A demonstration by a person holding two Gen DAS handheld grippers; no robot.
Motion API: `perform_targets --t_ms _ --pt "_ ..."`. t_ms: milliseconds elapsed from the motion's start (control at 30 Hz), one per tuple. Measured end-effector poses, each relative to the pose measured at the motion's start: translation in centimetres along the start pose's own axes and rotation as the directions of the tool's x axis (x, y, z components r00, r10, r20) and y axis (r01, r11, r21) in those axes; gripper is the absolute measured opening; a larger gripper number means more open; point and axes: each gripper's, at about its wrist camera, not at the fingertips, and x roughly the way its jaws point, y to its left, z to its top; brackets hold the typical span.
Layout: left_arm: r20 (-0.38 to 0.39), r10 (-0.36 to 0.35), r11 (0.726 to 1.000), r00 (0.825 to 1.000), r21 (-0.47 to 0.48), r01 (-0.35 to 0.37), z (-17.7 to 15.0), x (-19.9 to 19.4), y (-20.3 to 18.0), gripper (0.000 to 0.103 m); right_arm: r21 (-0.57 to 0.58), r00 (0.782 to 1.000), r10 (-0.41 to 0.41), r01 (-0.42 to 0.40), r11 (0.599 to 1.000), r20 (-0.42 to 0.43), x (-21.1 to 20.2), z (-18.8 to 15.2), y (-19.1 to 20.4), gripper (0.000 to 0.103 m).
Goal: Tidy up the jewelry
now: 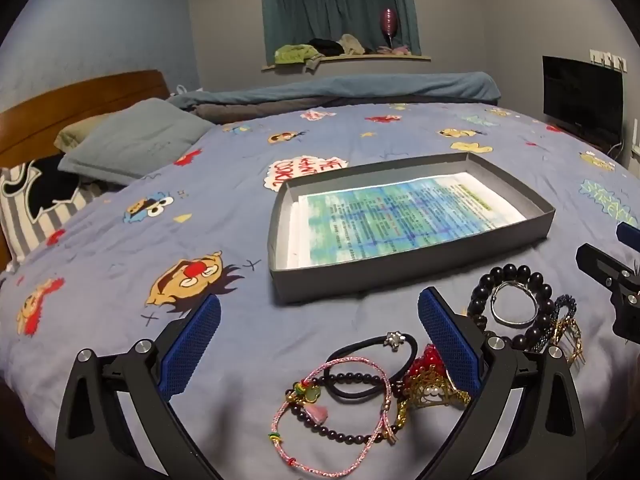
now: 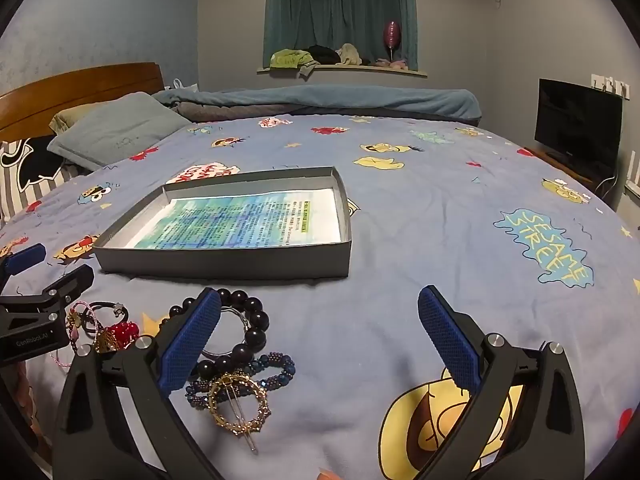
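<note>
1. Shallow grey cardboard tray w/ printed paper liner [image 1: 408, 268] is sitting on the blue cartoon-print bedspread [image 1: 120, 208], just behind the jewelry pile. Likely the drop target. Light, thin walls, probably sliding easily on the fabric, so pieces are better dropped in than pushed against it.
2. Big dark round-bead bracelet [image 2: 252, 330] is lying nearest the tray, w/ a thin silver ring bangle [image 1: 514, 302] inside its loop. Looks the heaviest piece; beads hard and round, prob. slipping under flat pads. Best taken across one side of the loop, 2–3 beads between the pads.
3. Pink braided cord bracelet w/ small charms [image 1: 332, 412] is overlapping a small dark-bead bracelet [image 1: 352, 380] and a black elastic hair tie w/ silver star [image 1: 390, 340]. All soft, floppy, very light; tangle risk, so one strand is prob. dragging its neighbours. Pinch at a free arc away from the overlaps.
4. Blue beaded hair loop [image 2: 256, 372] is lying under a gold round filigree hair clip w/ pin [image 2: 240, 404]. Clip is stiff but thin, looks bendable; grip on the rim, not the pin.
5. Red bead and gold ornament w/ pearls [image 1: 430, 376] is touching the hair tie; looks delicate, light squeeze only.
6. Left gripper [image 1: 320, 344] is hanging spread wide over the cord and hair-tie cluster, pinching nothing.
7. Right gripper [image 2: 320, 344] is spread wide too, empty; its left finger is over the big bead bracelet, its right finger over bare bedspread.
</note>
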Motion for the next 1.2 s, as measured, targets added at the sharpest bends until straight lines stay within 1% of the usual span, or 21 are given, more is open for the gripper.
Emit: perform_targets --t_ms 33,67,100,267,300,367,400,467,1200 --pt "0.001 -0.004 1.000 1.000 -0.002 0.004 0.02 0.00 0.01 0.098 -0.003 1.000 -0.004 0.004 1.000 -0.008 -0.16 -0.17 -0.17 0.098" --pt "0.002 -0.006 1.000 1.000 -0.004 0.006 0.04 0.02 0.01 0.098 -0.008 0.999 -0.013 0.013 1.000 -0.039 0.14 -0.08 -0.12 0.098" --pt "0.002 -0.006 1.000 1.000 -0.005 0.006 0.06 0.06 -0.01 0.098 -0.008 0.999 -0.014 0.014 1.000 -0.044 0.28 -0.01 -0.11 0.098" --pt "0.002 -0.012 1.000 1.000 -0.015 0.012 0.22 0.35 0.04 0.098 -0.007 0.999 -0.017 0.017 1.000 -0.036 0.55 0.38 0.26 0.098" --pt "0.012 -0.017 1.000 1.000 -0.015 0.017 -0.07 -0.23 0.25 0.098 -0.008 1.000 -0.018 0.018 1.000 -0.022 0.08 0.27 0.43 0.098" --pt "0.003 -0.009 1.000 1.000 -0.005 0.009 -0.07 0.19 0.12 0.098 -0.009 1.000 -0.021 0.021 1.000 -0.022 0.32 0.52 0.74 0.098" --pt "0.004 -0.008 1.000 1.000 -0.004 0.008 -0.09 0.12 0.06 0.098 -0.002 1.000 -0.007 0.007 1.000 -0.002 0.06 -0.15 0.22 0.098" --pt "0.003 -0.009 1.000 1.000 -0.004 0.009 -0.13 0.15 0.04 0.098 -0.001 1.000 -0.007 0.007 1.000 0.002 0.04 -0.18 0.26 0.098" --pt "0.004 -0.009 1.000 1.000 -0.002 0.009 -0.20 -0.29 -0.49 0.098 -0.005 1.000 -0.010 0.010 1.000 -0.002 0.26 -0.27 0.28 0.098"
